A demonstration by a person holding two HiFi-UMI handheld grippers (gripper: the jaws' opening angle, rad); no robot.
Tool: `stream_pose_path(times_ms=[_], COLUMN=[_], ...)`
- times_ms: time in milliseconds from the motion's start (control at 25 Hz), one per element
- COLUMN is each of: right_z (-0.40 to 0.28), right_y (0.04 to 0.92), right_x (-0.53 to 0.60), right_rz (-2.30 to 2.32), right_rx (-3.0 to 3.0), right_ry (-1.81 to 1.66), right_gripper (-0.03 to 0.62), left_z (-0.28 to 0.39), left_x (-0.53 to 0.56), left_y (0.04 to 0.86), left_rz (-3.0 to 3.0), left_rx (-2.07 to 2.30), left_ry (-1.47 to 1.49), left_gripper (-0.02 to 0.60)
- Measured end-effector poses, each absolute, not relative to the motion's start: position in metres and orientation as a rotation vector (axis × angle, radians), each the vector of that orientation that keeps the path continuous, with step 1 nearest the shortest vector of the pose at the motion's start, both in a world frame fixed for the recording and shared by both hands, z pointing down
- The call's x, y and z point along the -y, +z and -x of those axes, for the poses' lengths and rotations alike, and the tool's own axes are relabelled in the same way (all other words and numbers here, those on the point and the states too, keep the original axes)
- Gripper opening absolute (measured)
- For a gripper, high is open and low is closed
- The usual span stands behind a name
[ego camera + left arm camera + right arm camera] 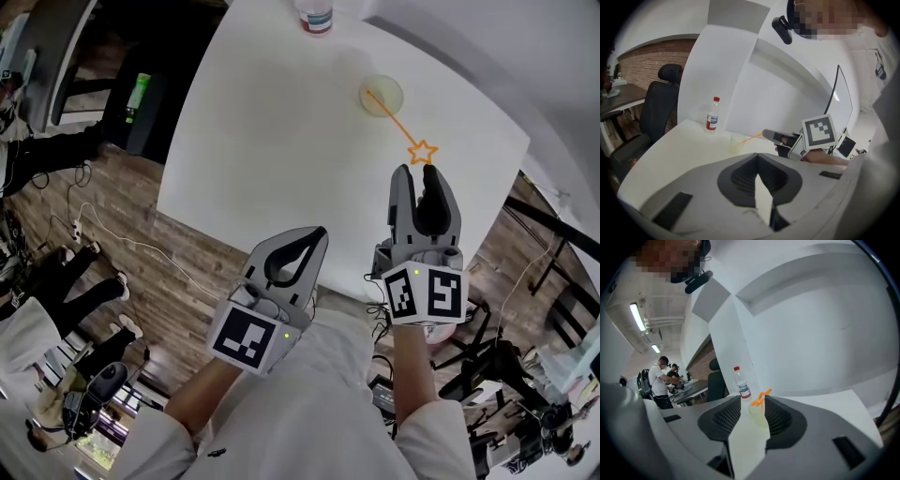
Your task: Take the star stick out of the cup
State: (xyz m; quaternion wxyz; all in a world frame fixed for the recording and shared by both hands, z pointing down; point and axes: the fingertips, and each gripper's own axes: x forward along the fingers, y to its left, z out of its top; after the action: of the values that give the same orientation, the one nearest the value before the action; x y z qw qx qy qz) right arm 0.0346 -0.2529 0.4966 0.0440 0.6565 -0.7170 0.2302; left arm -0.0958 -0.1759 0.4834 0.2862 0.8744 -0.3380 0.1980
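Two jaws of the right hand-held gripper [416,172] are standing wide apart with nothing pressed between them. They are hovering over the surface [262,141] and pointing at the star [423,151], which is lying just beyond their tips. The star stick [398,122] is leaning out of the cup [382,96] toward this gripper, and the cup is sitting near the far edge of the surface, with a bottle [316,14] further along that edge. In the right gripper view the orange stick [761,397] is showing between the jaws but well ahead of them, so the grasp is probably not yet made. To do it well, the jaws should be going on forward until they are straddling the thin shaft just below the star, then closing squarely and lifting along the stick's lean, so that the light cup is not tipping or dragging. The left hand-held gripper [314,239] is waiting by the near edge with its jaws together on nothing, and could be steadying the cup.
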Motion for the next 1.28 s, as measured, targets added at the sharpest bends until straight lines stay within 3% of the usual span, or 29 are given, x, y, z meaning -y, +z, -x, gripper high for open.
stream_pose_path(times_ms=[440,600,1280], right_z=[-0.041,-0.044,-0.048], right_y=[0.513,0.512,0.483], right_x=[0.274,0.274,0.251], right_rz=[-2.011,-2.015,-2.034], right_rx=[2.185,2.152,2.153], right_ry=[0.699,0.649,0.537], right_gripper=[0.141,0.023,0.021], left_z=[0.1,0.102,0.102], left_x=[0.178,0.177,0.16], left_y=[0.492,0.492,0.476], left_rz=[-2.308,-2.302,-2.332], left_rx=[0.93,0.94,0.94], left_ry=[0.548,0.546,0.515], left_gripper=[0.014,0.014,0.014])
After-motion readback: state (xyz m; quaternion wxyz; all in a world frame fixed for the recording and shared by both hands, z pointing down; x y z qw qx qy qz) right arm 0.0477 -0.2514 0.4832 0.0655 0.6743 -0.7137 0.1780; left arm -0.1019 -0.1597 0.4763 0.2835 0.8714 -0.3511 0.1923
